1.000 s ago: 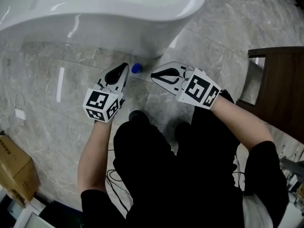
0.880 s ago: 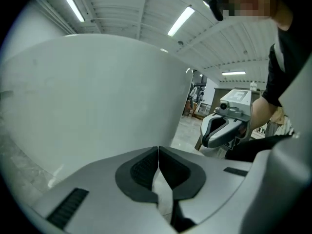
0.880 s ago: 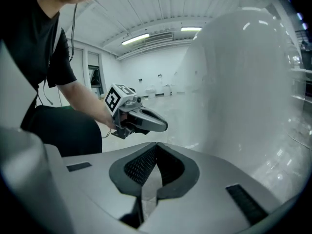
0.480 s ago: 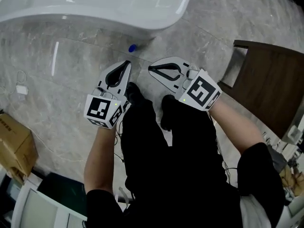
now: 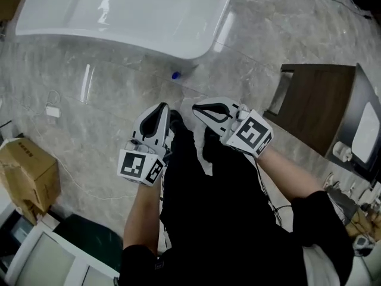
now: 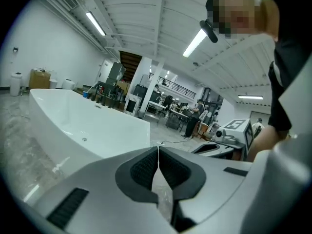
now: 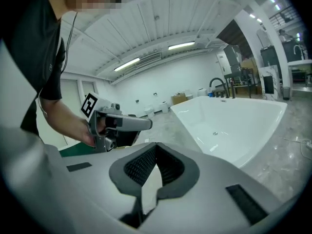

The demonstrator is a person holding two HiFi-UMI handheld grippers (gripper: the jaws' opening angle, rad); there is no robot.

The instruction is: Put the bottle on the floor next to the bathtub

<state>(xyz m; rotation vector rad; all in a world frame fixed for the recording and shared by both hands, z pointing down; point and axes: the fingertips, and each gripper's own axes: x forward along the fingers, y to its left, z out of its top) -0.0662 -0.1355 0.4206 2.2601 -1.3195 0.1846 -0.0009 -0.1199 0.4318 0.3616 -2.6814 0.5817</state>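
The bottle (image 5: 175, 75), seen from above as a small blue cap, stands on the grey stone floor just in front of the white bathtub (image 5: 137, 34). Both grippers are held well above it, close to the person's body. My left gripper (image 5: 161, 108) is shut with nothing between its jaws, its tips meeting in the left gripper view (image 6: 158, 149). My right gripper (image 5: 196, 108) is also shut and empty, its tips touching in the right gripper view (image 7: 156, 145). The bathtub (image 6: 83, 130) shows in both gripper views (image 7: 234, 121).
A dark wooden cabinet (image 5: 312, 109) stands at the right. A cardboard box (image 5: 27, 174) sits at the left, with a white cable and small adapter (image 5: 52, 111) on the floor. The person's dark legs fill the lower middle.
The view has risen and pulled back from the floor. Both grippers have lifted away from the bottle, which stays by the tub and now looks smaller.
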